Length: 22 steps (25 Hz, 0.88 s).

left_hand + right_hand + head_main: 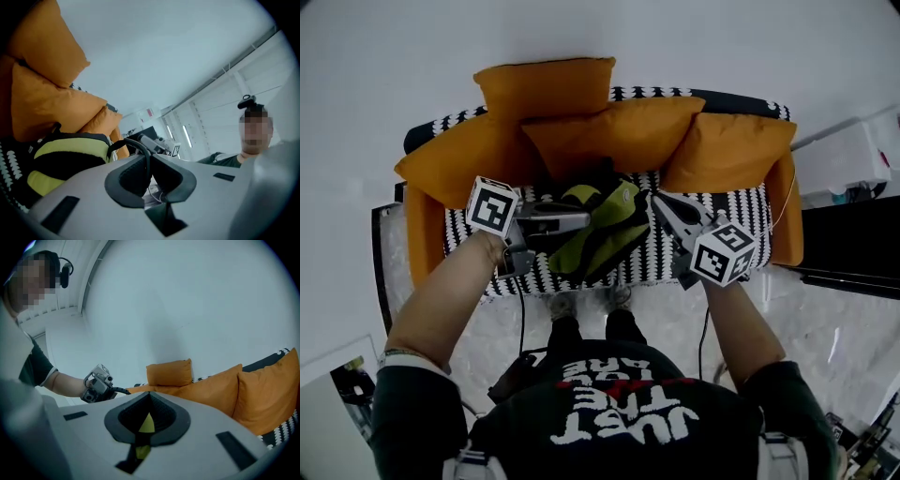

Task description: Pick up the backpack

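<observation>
My left gripper (579, 221) closes its fingers on the black strap (133, 142) of the backpack (609, 225) while my right gripper (659, 202) pinches its green fabric (147, 423), so it should lift evenly off the sofa (741, 214).

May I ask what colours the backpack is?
The backpack is lime green and black; the head view shows it best.

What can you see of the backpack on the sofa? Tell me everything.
The backpack is lime green and black, soft fabric by the look, slumped over the black-and-white sofa seat before the orange cushions. The left gripper is shut on its thin black strap; the right gripper pinches a green fold. Whether it is clear of the seat cannot be told.
</observation>
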Motion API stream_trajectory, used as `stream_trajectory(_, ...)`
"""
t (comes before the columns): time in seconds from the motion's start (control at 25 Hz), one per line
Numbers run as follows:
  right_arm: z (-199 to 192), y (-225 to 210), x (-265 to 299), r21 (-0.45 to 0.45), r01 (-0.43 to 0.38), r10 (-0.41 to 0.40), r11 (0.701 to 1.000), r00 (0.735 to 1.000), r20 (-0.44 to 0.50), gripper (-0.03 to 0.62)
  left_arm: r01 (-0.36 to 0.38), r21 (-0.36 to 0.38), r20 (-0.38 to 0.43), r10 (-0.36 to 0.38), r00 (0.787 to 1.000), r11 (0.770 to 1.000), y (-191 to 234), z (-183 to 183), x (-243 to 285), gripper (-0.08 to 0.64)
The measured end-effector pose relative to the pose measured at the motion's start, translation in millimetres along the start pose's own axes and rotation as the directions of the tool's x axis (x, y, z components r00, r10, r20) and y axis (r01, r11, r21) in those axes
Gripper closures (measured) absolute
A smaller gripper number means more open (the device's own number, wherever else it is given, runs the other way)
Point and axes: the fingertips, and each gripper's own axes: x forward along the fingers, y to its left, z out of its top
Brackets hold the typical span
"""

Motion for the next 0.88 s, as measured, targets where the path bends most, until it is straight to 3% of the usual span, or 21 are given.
stream_trajectory(0.12,10,5,-3,0.004,-0.001,0.001,1.0,1.0,0.017,0.566,0.049,-0.049,0.177,-0.039,0.983,0.998,-23,20,-14,0.508)
stream_trajectory(0.2,17,10,-7,0.004,-0.002,0.002,1.0,1.0,0.026,0.566,0.06,-0.013,0.246,-0.055,0.968,0.998,-40,29,-22,0.508)
stream_trajectory(0.32,33,18,-15,-0.002,-0.003,0.003,1.0,0.999,0.047,0.566,0.062,0.049,0.294,-0.074,0.953,0.997,-72,38,-29,0.506)
stream_trajectory(0.52,81,33,-23,-0.033,-0.017,0.021,0.999,0.993,0.118,0.566,0.132,0.126,0.398,-0.172,0.901,0.983,-144,77,-45,0.506)
stream_trajectory(0.88,170,56,-44,-0.099,0.01,0.014,0.995,0.971,0.238,0.566,0.055,0.289,0.538,-0.21,0.817,0.956,-235,144,-90,0.505)
